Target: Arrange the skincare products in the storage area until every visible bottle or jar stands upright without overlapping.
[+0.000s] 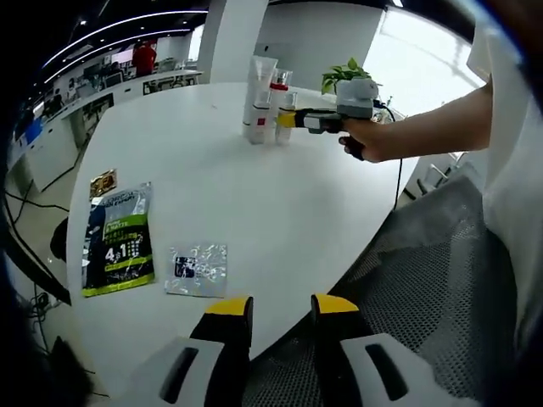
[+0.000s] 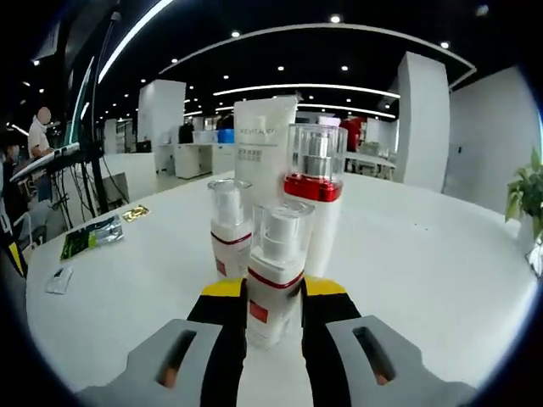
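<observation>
Right gripper (image 2: 274, 301) on pump bottle (image 2: 277, 271), upright

4 upright white-and-red skincare bottles (image 2: 276, 271) clustered, touching, on the white table (image 2: 424, 263).

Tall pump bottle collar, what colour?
Red collar on the tall pump bottle; right gripper view shows it best.

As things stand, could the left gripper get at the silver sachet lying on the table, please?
Probably yes. The left gripper hangs open at the table's near edge, and the silver sachet lies flat just ahead of it, with bare tabletop between them.
</observation>
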### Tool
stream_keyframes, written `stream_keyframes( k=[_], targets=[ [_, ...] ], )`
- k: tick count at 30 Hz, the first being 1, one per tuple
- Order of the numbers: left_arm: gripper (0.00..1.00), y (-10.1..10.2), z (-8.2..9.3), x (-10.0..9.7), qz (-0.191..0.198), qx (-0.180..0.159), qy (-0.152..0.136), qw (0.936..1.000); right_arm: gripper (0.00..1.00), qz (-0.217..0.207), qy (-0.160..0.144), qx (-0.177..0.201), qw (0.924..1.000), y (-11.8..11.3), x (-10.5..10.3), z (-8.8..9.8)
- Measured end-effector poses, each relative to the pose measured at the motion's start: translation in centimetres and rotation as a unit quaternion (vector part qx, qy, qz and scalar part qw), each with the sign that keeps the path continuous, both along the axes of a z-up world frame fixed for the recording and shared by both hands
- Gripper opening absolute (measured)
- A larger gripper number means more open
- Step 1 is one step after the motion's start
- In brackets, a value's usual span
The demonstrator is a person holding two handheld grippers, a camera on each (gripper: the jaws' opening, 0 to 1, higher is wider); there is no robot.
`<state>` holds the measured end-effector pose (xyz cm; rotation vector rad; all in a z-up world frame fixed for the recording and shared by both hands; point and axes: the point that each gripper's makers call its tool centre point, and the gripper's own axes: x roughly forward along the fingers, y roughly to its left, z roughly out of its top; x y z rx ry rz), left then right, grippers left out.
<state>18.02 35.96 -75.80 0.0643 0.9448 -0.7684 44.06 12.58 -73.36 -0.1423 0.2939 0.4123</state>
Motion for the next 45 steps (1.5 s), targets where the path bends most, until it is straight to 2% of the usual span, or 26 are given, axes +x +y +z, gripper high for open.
stream_keyframes(
  k=[10, 29, 43, 45],
  targets=[
    [0.28, 0.1, -0.2, -0.1, -0.001, 0.003, 0.006, 1.0000, 0.21, 0.011, -0.007, 0.002, 0.9999, 0.3, -0.2, 0.0],
    [0.27, 0.0, -0.4, -0.4, -0.003, 0.006, 0.014, 0.9999, 0.22, 0.003, -0.011, 0.011, 0.9999, 0.4, 0.7, -0.2],
    [0.27, 0.1, -0.4, -0.4, -0.002, 0.007, 0.016, 0.9998, 0.22, -0.010, 0.001, 0.002, 0.9999, 0.0, 0.8, -0.2],
    [0.27, 0.1, -0.5, -0.4, -0.003, 0.008, 0.016, 0.9998, 0.27, -0.022, 0.008, 0.011, 0.9997, -0.3, 0.7, -0.1]
  ],
)
